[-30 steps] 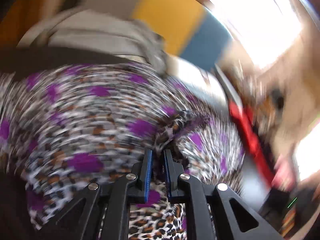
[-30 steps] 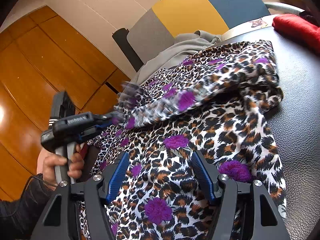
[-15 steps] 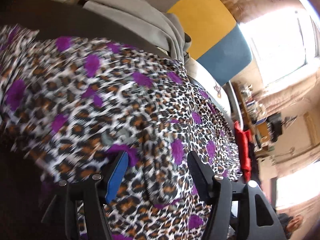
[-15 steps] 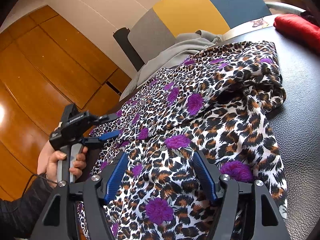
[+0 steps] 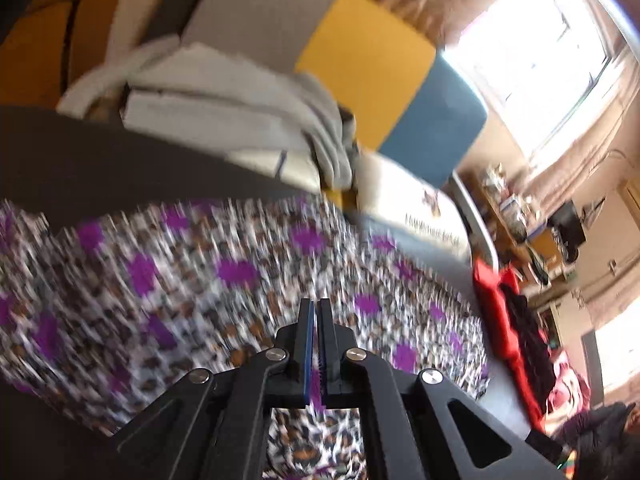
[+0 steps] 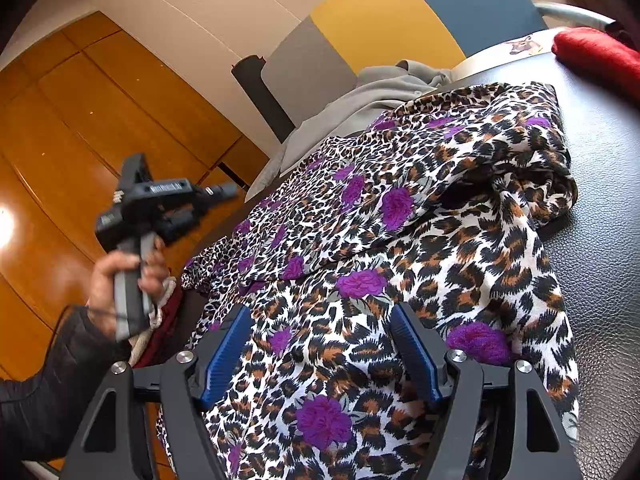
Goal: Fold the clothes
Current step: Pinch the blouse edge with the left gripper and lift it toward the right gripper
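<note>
A leopard-print garment with purple flowers (image 6: 400, 240) lies spread and partly folded over on the dark table (image 6: 600, 168). My right gripper (image 6: 320, 310) hovers low over its near end; its jaws are opening, cloth lies beneath them and the pads press nothing. A hand (image 6: 120, 272) holds my left gripper (image 6: 224, 191) up at the left, clear of the cloth. The left wrist view shows that gripper (image 5: 314, 302) shut and empty above the blurred garment (image 5: 200, 280).
A folded grey garment (image 6: 384, 92) lies at the table's far edge, in front of a grey, yellow and blue panel (image 6: 380, 20). A red cloth item (image 6: 592, 52) sits at the far right. Wooden cupboard doors (image 6: 80, 120) stand to the left.
The left gripper let go of the lifted fabric edge, opened wide, then shut empty and rose away from the garment. The garment's fold settled flat. The right gripper stayed put, jaws slightly wider.
</note>
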`<state>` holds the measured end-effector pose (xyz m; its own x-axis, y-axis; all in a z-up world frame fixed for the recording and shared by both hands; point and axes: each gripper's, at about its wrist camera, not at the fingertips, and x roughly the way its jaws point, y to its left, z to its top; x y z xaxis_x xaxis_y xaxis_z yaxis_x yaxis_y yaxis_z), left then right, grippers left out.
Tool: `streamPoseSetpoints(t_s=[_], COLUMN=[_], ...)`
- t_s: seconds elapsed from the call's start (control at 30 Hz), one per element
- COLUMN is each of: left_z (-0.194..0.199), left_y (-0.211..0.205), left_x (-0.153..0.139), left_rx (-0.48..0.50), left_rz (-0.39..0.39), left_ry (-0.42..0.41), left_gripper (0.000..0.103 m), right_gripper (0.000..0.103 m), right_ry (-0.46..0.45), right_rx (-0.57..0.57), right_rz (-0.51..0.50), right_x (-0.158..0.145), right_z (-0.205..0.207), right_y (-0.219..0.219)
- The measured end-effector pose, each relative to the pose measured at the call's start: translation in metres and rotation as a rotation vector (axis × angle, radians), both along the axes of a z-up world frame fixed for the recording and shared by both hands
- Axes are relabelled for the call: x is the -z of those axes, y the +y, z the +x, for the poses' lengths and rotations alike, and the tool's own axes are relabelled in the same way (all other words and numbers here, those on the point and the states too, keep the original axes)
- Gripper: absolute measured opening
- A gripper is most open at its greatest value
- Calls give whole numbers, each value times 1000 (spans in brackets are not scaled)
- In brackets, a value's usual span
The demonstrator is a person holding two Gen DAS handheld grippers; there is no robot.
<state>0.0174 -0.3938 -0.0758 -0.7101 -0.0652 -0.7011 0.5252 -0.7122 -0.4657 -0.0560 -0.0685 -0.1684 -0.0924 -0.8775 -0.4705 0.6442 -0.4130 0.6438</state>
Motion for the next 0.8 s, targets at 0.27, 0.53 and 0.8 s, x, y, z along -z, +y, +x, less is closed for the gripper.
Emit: streamPoseSetpoints(t_s=[0.27,0.53,0.8], left_z=[-1,-16,-16], left_y=[-10,24,40], left_x=[40,51,55], left_rx=[77,193,225], left_rz=[145,49,-43], left_ry=[-104,-159,-197], left_gripper=[37,47,1], right_gripper=[74,75,76], right_ry=[-2,-2,-1], right_rx=[-1,-4,-6], right_rz=[-5,-6,-9], right_x=[0,0,0], right_z=[0,0,0], right_y=[2,1,1])
